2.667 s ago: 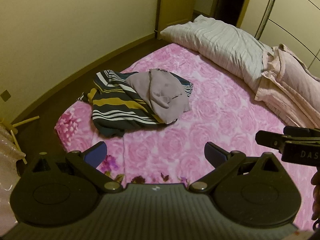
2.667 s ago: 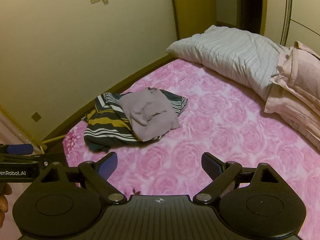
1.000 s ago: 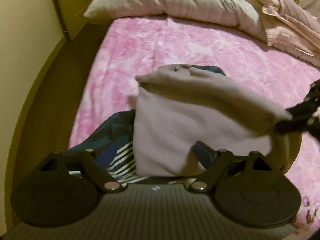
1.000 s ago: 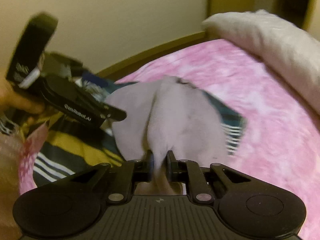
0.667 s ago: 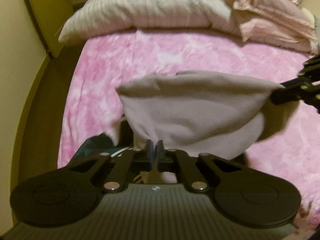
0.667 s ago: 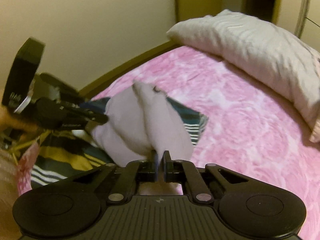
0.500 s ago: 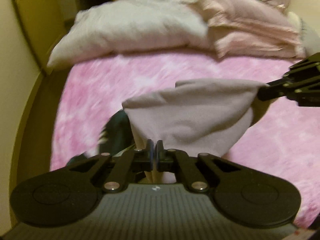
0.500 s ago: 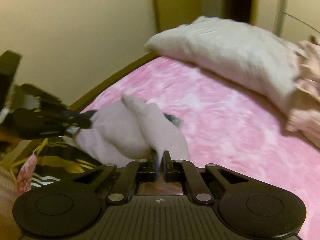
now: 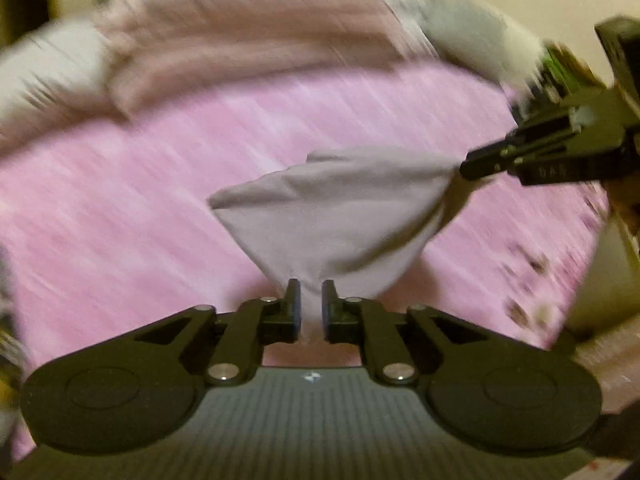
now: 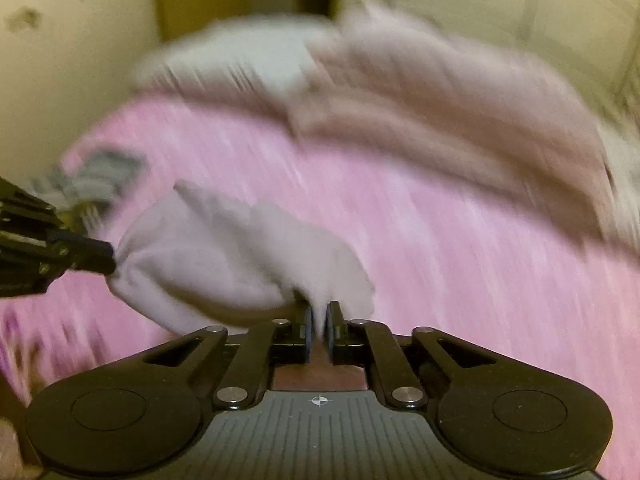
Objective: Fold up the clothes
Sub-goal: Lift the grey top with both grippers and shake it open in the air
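Observation:
A plain grey garment [image 9: 336, 216] hangs stretched between my two grippers above the pink floral bed [image 9: 120, 208]. My left gripper [image 9: 311, 300] pinches one end; its jaws are opening slightly, with cloth still between the pads. My right gripper [image 9: 466, 168] holds the other end at the right of the left wrist view. In the right wrist view the grey garment [image 10: 224, 256] runs from my right gripper [image 10: 319, 320], whose jaws are also opening a little on the cloth, across to my left gripper [image 10: 112, 258]. The striped garment [image 10: 96, 176] lies blurred at the bed's left edge.
Both views are smeared by fast motion. A grey-white pillow [image 10: 240, 60] and a pale pink folded duvet [image 10: 440, 112] lie along the far side of the bed. Cream walls and a door stand behind. The pink bedspread [image 10: 460, 264] spreads out below the garment.
Both grippers shut on the grey garment, lifted it off the striped one and swung it across the bed towards the middle. The striped garment stayed at the bed's edge.

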A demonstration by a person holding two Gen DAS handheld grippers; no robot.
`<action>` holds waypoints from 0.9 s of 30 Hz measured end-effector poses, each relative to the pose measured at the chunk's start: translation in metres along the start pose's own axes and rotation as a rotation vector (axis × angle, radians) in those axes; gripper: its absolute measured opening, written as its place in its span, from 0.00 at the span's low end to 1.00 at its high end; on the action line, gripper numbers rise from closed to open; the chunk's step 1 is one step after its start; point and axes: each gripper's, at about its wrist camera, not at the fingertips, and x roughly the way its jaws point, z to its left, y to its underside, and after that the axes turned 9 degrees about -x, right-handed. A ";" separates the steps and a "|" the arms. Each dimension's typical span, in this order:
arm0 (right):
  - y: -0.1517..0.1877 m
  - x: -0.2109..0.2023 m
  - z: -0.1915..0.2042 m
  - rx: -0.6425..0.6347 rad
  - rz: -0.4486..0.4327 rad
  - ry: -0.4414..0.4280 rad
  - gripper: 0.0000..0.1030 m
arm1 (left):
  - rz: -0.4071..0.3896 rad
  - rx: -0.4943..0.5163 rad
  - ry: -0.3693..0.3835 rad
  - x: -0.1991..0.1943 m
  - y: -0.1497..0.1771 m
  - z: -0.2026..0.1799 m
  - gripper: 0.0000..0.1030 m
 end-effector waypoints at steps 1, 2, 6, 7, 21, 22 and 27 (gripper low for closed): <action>0.023 -0.002 -0.010 0.015 0.036 0.009 0.27 | 0.043 0.000 0.010 0.013 0.009 -0.018 0.16; 0.046 -0.006 -0.021 0.035 0.061 0.018 0.48 | 0.081 0.002 0.010 0.025 0.018 -0.031 0.20; 0.100 -0.015 -0.042 0.119 0.100 0.001 0.62 | 0.152 0.006 -0.003 0.052 0.034 -0.054 0.35; 0.108 -0.015 -0.043 0.131 0.102 -0.006 0.62 | 0.158 0.007 -0.013 0.056 0.036 -0.054 0.40; 0.093 0.123 -0.047 -0.244 0.104 -0.003 0.63 | 0.081 0.089 -0.081 0.159 -0.016 -0.011 0.49; 0.092 0.134 -0.050 -0.271 0.107 -0.005 0.63 | 0.083 0.095 -0.080 0.165 -0.019 -0.011 0.46; 0.083 0.174 -0.065 -0.432 0.100 -0.060 0.63 | 0.120 0.113 -0.063 0.180 -0.024 -0.011 0.11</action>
